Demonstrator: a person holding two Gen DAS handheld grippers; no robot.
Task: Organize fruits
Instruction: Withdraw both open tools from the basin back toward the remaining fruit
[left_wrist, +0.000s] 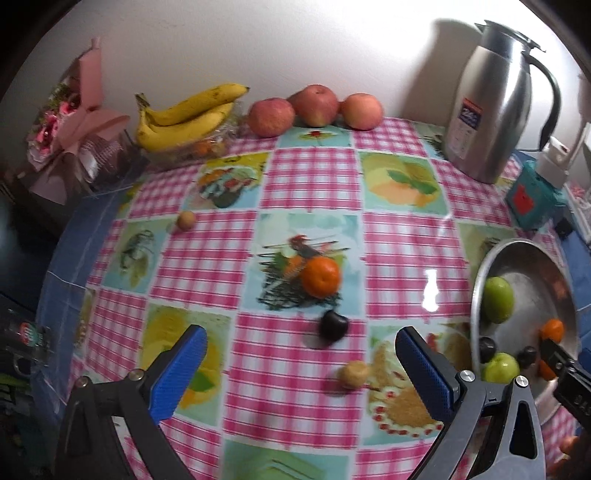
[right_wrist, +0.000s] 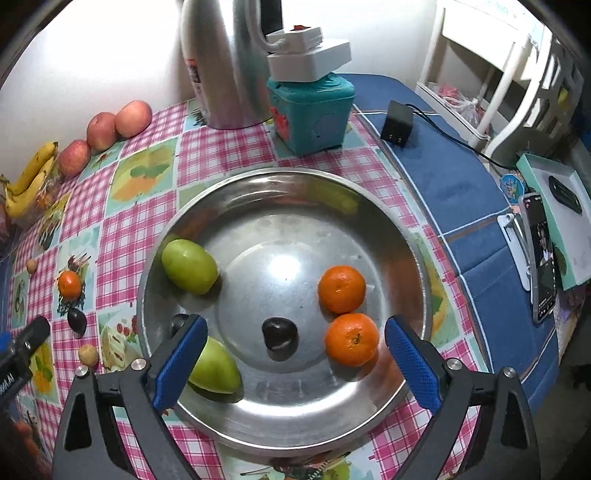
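Now, nearest the lens: right tongs spread wide above the steel bowl, nothing between the pads. A dark plum lies on the bowl floor directly under the gap, which fits a fruit just let go. Bowl also holds two tangerines, two green fruits and a second dark fruit half hidden behind the left pad; the curved floor keeps round items from rolling off.

Left tongs equally wide and empty, hanging over the tabletop beside the bowl. Loose fruit sits just ahead of them: small tan fruit, dark plum, then a tangerine, with another tan fruit further left. Judgement: these are the remaining pickups.

Far edge, against the wall: three apples in a row, bananas, steel jug. Probably too big for the bowl, so left there.
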